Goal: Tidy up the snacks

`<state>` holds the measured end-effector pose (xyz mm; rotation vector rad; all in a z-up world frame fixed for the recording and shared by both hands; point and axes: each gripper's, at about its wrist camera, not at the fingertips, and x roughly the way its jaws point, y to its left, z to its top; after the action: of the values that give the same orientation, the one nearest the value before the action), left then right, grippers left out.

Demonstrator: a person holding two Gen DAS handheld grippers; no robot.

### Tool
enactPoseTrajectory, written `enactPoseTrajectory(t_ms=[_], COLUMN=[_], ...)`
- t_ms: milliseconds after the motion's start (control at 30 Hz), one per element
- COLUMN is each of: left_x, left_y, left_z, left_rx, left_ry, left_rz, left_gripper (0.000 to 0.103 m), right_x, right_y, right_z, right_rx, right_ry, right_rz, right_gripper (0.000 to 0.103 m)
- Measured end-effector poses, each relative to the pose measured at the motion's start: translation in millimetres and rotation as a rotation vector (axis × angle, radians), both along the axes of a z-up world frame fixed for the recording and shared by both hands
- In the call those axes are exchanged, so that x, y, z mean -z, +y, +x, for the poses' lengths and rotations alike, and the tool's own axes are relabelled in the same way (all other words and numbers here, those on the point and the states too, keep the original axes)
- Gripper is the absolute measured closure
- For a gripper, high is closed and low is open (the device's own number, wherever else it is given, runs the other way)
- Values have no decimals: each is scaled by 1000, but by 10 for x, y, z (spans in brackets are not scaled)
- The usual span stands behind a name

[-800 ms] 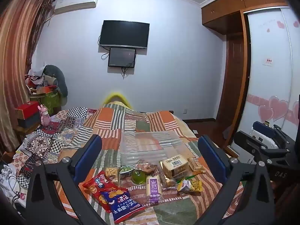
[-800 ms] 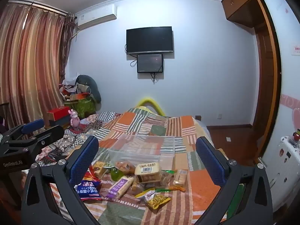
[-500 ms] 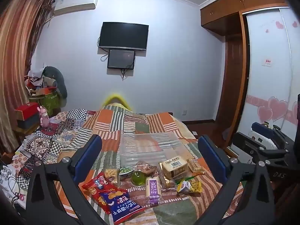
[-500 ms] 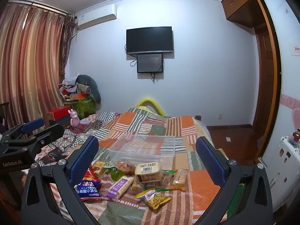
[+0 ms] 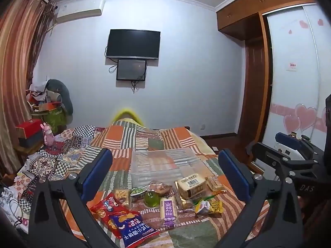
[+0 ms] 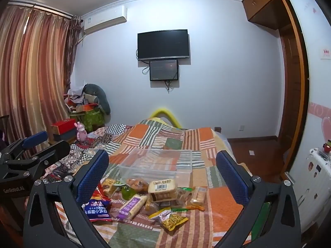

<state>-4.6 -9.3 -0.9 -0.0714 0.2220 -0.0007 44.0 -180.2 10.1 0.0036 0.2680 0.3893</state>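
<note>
Several snack packets lie in a heap on the patchwork bed: a blue packet (image 5: 132,228), a red packet (image 5: 104,208), a purple-labelled bar (image 5: 168,208), a boxed cake with a barcode (image 5: 191,185), a green jelly cup (image 5: 151,198) and a yellow packet (image 5: 209,206). A clear plastic bin (image 5: 163,165) stands just behind them; it also shows in the right wrist view (image 6: 159,163). My left gripper (image 5: 164,173) is open and empty above the heap. My right gripper (image 6: 162,175) is open and empty too, held to the right.
The bed (image 5: 124,138) fills the middle of the room. Cluttered boxes and a pink toy (image 5: 48,136) stand at the left by the curtains. A wardrobe (image 5: 293,82) and wooden door are at the right. A TV (image 5: 133,43) hangs on the far wall.
Almost nothing moved. The left wrist view has shifted very slightly; both grippers stay open above the snacks.
</note>
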Motion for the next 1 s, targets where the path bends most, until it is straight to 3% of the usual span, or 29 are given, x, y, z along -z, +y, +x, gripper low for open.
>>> enactPoseTrajectory(t_ms=[1000], left_x=[46], left_y=[-4], left_z=[36], left_rx=[7], left_ry=[14], left_rz=[-4], left_gripper=[0], right_x=[-30], right_y=[-25], right_z=[-20], right_rx=[1], right_ry=[-4], right_rz=[11], right_gripper=[0])
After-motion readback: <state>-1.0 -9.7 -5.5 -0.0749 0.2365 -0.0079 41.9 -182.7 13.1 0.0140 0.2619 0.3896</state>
